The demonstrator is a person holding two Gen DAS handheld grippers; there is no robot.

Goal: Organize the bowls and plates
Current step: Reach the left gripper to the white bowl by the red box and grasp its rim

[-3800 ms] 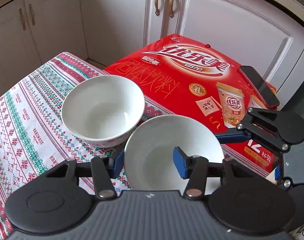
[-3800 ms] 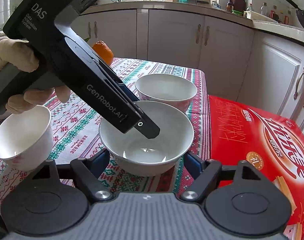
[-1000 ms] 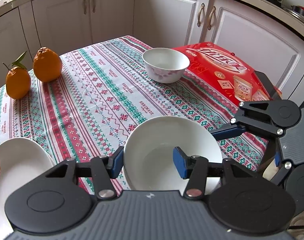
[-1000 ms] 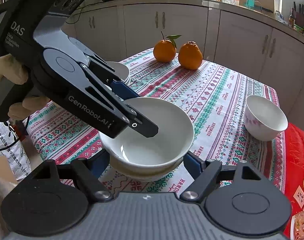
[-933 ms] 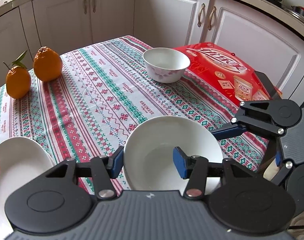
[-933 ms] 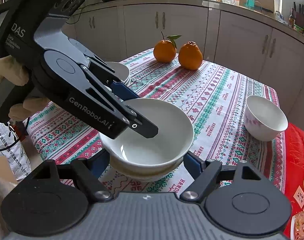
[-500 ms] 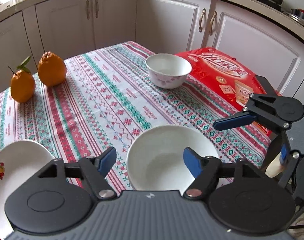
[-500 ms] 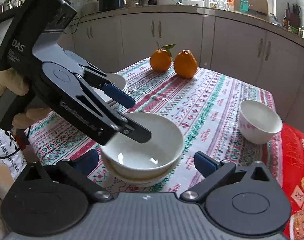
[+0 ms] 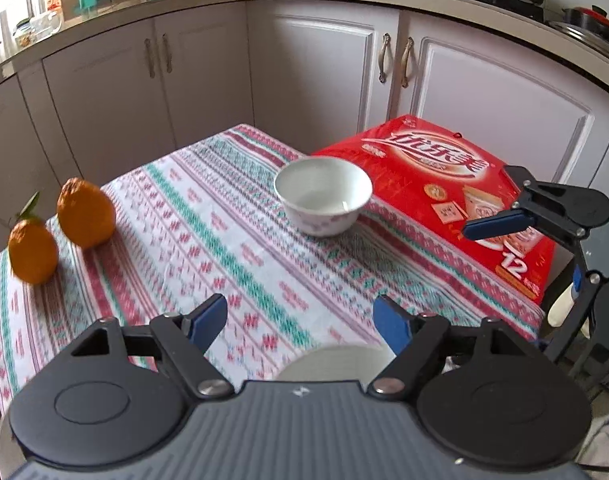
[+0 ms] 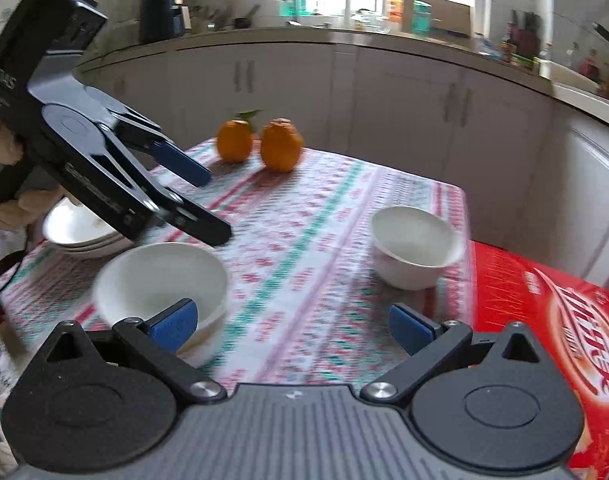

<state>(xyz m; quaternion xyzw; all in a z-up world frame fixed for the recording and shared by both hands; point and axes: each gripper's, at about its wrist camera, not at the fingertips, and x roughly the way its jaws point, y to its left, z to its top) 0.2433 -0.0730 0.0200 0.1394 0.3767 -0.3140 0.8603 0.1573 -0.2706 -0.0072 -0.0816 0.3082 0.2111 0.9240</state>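
Observation:
A white bowl sits nested on another dish near the table's front left edge; only its far rim shows in the left wrist view. My left gripper hovers above and behind it, jaws opening, nothing between them. From the right wrist view, the left gripper hangs over the bowl without touching it. My right gripper is open wide and drawn back from the bowl, holding nothing. A small flowered bowl stands alone by the red box. A stack of plates lies at the left edge.
A red carton lies on the table's right end. Two oranges sit at the far left corner. The patterned tablecloth covers the table, with white kitchen cabinets close behind it. A person's hand holds the left gripper.
Both grippers let go of the white bowl, opened and pulled back and upward. The bowl stays nested near the front edge. The right gripper's view has swung to the right.

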